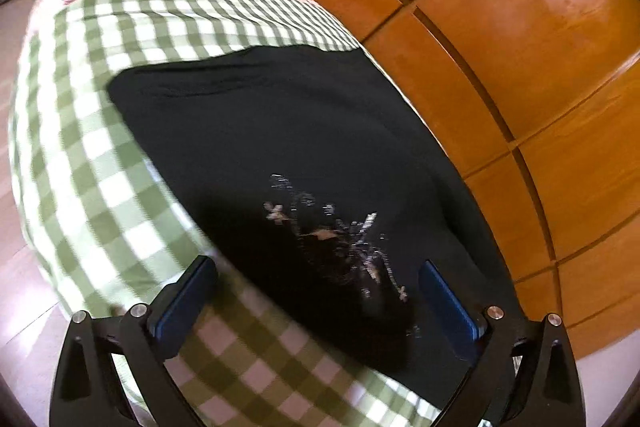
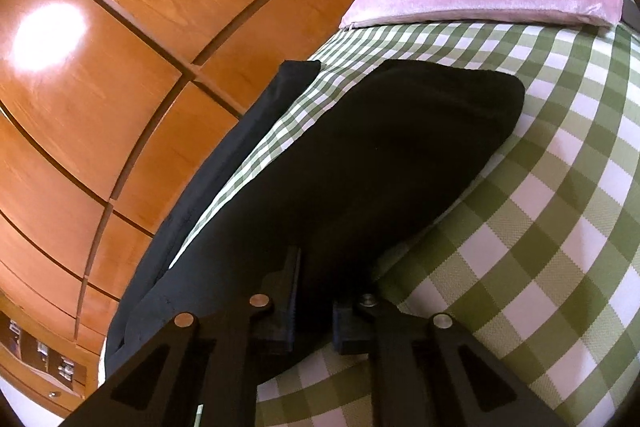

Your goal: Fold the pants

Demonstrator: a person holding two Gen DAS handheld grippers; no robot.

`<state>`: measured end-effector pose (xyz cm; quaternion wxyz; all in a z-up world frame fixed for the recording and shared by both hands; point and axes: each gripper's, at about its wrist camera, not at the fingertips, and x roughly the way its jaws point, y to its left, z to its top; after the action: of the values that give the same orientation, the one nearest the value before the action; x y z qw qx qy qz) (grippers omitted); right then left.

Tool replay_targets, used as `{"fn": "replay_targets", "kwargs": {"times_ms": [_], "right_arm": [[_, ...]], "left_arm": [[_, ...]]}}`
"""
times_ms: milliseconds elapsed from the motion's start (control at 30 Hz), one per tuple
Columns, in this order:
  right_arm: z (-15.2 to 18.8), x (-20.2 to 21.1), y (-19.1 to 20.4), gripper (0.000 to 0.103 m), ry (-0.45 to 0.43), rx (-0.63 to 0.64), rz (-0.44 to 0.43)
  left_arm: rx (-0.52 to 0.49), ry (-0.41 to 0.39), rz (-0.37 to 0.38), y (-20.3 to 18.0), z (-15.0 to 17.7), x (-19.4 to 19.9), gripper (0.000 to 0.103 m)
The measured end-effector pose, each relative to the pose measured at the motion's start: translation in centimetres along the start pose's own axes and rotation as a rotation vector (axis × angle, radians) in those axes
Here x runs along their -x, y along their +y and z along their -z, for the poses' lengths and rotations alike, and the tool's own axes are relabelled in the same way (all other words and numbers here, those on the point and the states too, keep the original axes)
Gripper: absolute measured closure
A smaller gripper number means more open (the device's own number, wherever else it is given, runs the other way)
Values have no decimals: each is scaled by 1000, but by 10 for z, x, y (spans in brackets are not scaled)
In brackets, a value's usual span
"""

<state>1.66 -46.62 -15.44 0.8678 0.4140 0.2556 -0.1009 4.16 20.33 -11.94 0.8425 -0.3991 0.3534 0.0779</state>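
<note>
My left gripper [image 1: 318, 291] reaches forward from the bottom of its view with the jaws spread wide. Its two blue-padded fingers [image 1: 182, 307] stand well apart, one at lower left, one at lower right, with nothing clamped between them. Black linkage arms with silver pins frame each side.

My right gripper [image 2: 314, 307] also enters from the bottom of its view, tilted a little. Its jaws sit close together, only a narrow gap between them, and dark cloth fills that gap, pinched by the fingers [image 2: 286, 301]. The same black linkage arms and silver pins show behind them.
</note>
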Motion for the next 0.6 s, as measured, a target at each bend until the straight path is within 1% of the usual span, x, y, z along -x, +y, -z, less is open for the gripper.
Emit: {"fn": "replay_targets", "kwargs": {"times_ms": [133,233,267,300,333,367,433,467,600], "right_arm": [[0,0,-1,93,-2,3,-5],[-1,0,-2,93,-3,-1,-13],[0,0,-2,93,-3,-1,-14],[0,0,-2,93,-3,0,-13],[0,0,-2,93,-2,1,-11],[1,1,-2,93,-2,3,-10],[0,0,-2,93,-1,7,-8],[0,0,-2,93,0,7,-8],[0,0,-1,93,-1,10,-4]], "left_arm": [[-6,-15,14,-6,-5,-11,2],[-45,-25,20,-9,-3,-13,5],[-62,-24,8,-9,-3,-14,14],[-69,-23,-9,-10,-4,-16,39],[-70,-19,-36,-8,-5,-17,54],[-54,-16,-82,-3,-7,-19,80],[17,-12,-35,8,-10,-20,82],[37,-5,-21,11,-12,-20,83],[-9,9,-17,5,-16,-24,90]]}}
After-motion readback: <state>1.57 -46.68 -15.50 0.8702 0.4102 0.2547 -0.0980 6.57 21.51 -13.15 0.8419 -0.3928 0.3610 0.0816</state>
